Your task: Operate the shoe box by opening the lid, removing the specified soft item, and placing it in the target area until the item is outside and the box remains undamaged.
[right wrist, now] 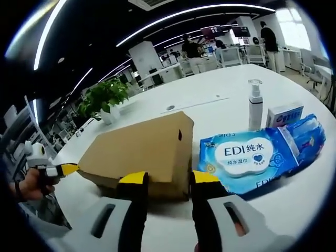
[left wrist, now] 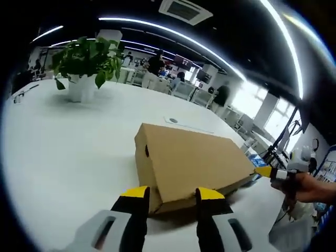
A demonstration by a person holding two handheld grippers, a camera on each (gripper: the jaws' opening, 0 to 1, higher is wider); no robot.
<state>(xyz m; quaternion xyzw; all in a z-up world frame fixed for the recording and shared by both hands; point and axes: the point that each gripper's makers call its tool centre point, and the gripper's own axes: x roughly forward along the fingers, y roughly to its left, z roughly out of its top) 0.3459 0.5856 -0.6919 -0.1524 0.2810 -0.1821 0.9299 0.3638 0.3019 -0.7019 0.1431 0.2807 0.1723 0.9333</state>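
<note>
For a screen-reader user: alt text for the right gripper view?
A closed cardboard shoe box sits on a white table beyond the open right claw, with a blue wet-wipes pack beside it and a pump bottle behind.

Left gripper: jaws parted, yellow-tipped, black-shanked, rising from the bottom of the left gripper view; nothing held between them. It also enters the right gripper view from the left, yellow tip forward, carried in a hand.

Right gripper: jaws parted, yellow-tipped, nothing clamped. It enters the left gripper view from the right, yellow tip leading, gripped by a hand.
</note>
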